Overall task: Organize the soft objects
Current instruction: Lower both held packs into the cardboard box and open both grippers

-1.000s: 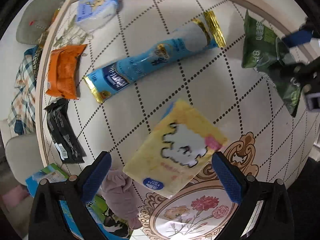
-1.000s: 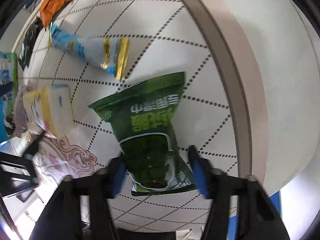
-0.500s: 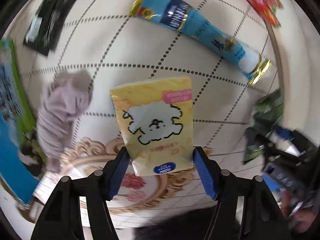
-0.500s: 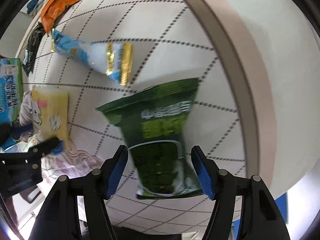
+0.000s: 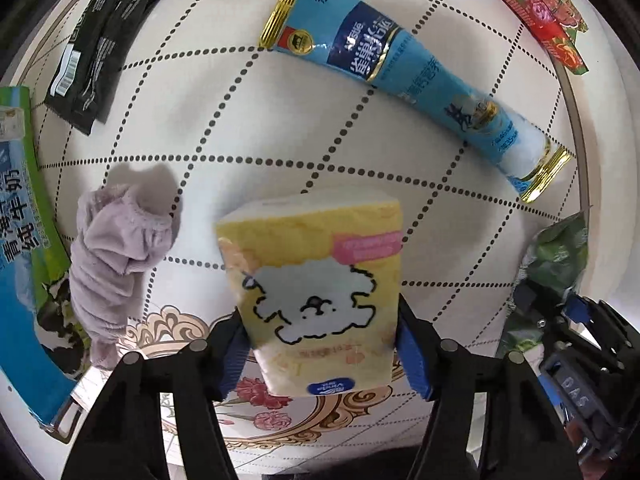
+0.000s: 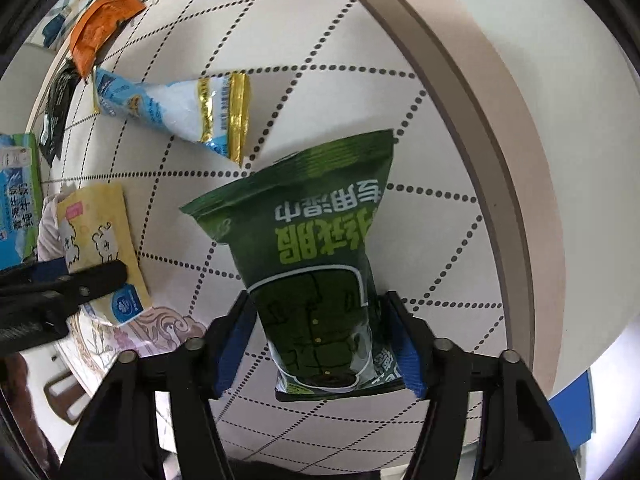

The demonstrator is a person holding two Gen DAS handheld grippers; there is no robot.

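Both clamped: left hand-held gripper [image 5: 322, 354] on yellow tissue pack [image 5: 316, 288], right hand-held gripper [image 6: 318, 346] on green wipes pouch [image 6: 312, 256], both packs held over quilted bench [image 5: 248, 128], blue tube pack [image 5: 404, 68] beyond.

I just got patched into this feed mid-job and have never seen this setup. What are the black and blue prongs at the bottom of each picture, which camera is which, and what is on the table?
Each picture comes from a fisheye camera on a hand-held two-finger tool, looking along its fingers. The prongs are those fingers. In the left wrist view, the left tool is shut on a yellow tissue pack. In the right wrist view, the right tool is shut on a green wipes pack. Below them is a round table with a dotted diamond pattern. On it lie a long blue packet, a lilac cloth, a black pouch, an orange packet and a red floral packet.
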